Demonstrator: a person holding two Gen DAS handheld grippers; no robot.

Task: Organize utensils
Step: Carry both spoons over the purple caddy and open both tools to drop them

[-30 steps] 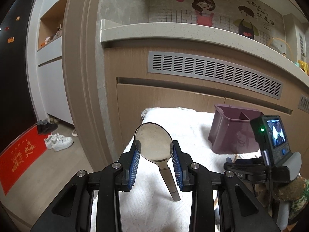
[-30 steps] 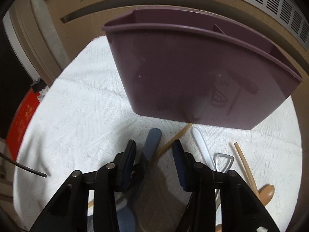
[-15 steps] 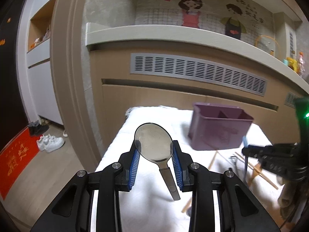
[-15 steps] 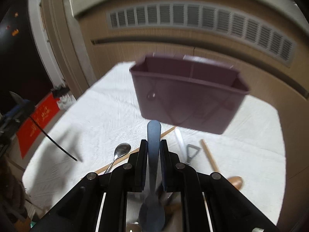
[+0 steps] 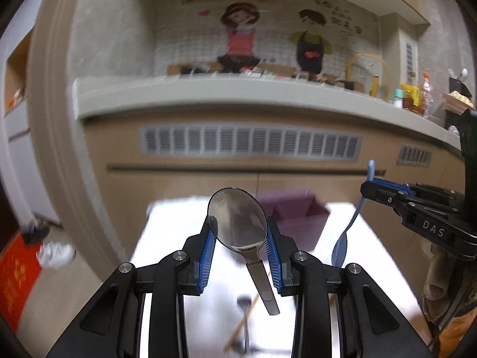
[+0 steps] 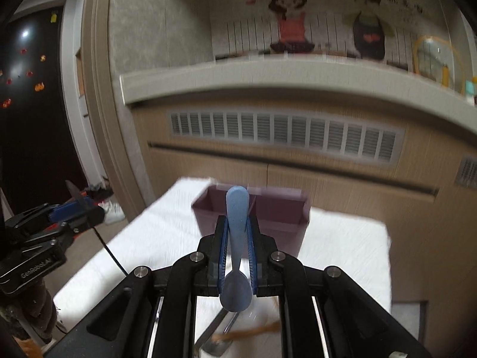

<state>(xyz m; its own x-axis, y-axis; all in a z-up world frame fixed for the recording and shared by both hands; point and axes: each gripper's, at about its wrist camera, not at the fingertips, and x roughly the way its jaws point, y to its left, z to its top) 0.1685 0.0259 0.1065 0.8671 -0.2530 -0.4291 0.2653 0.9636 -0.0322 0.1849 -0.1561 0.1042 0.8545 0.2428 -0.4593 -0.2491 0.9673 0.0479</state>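
Both grippers have lifted well above the white-covered counter [image 6: 167,226] compared with a second ago, when the right one sat low among the loose utensils; each now carries a load toward the purple caddy [image 6: 277,223], so the step in hand looks like the drop-in, not the pick.

The left gripper [image 5: 241,238] has its jaws clamped on the bowl of a metal spoon [image 5: 238,223], handle hanging down toward the near side. The right gripper [image 6: 237,244] has its jaws pressed together on the neck of a blue spoon [image 6: 237,208], handle pointing up and far, bowl near.

The left view shows the blue spoon side-on at the right, hanging bowl-down, which the right view foreshortens. It also shows a wooden stick [image 5: 246,325] and what may be another spoon left lying near, though blur makes that unsure. The right view shows the caddy's open compartments at the far middle, just behind the blue handle, and a metal utensil [image 6: 217,334] lying near below the jaws.
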